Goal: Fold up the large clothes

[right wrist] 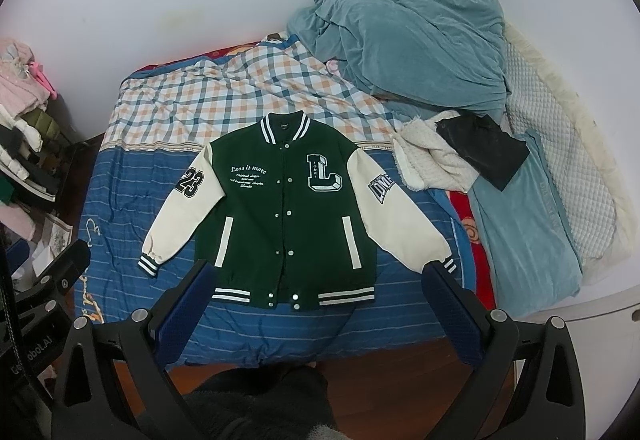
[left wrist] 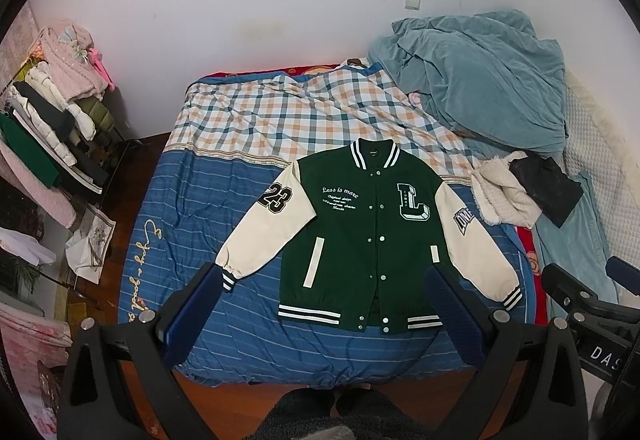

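Observation:
A green varsity jacket with cream sleeves lies flat and face up on the bed, buttoned, sleeves spread out to both sides; it also shows in the right wrist view. My left gripper is open and empty, held above the foot of the bed over the jacket's hem. My right gripper is open and empty, likewise above the hem. The right gripper's body shows at the right edge of the left wrist view.
The bed has a blue striped cover and a checked sheet. A teal blanket pile and a white and black clothes heap lie at the right. A loaded clothes rack stands left. Wooden floor lies below.

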`<state>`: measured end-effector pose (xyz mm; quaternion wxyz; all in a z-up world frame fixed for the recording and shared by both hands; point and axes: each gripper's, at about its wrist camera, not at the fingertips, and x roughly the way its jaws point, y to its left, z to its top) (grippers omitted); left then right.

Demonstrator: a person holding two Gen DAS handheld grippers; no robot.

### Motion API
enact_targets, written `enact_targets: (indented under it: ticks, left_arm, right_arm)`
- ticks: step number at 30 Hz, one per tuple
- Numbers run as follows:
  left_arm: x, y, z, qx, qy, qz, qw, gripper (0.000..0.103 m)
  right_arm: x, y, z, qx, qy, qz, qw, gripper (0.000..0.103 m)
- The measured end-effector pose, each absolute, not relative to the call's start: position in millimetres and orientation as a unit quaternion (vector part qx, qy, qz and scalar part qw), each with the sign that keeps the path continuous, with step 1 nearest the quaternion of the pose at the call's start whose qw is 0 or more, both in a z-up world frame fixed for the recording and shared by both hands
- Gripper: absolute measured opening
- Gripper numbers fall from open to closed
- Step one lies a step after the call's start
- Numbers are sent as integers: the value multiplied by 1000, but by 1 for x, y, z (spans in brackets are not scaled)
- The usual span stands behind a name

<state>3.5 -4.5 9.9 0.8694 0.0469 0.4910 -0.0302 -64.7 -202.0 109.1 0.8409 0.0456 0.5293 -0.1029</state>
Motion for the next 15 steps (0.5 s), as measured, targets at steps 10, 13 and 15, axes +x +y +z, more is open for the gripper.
enact_targets:
  ticks: [10,13,15]
  left_arm:
    - [6,-7,13,46,490,-31,870,103]
    - [5,-7,13,46,490,-31,870,103]
    - [6,-8,14,46,489,-31,870,103]
  right_arm:
    - [-65,-203,109,47,529,-102,841,103]
    - [-65,-202,110,46,529,-102,841,103]
    - [-65,-202,110,47,529,-102,841,103]
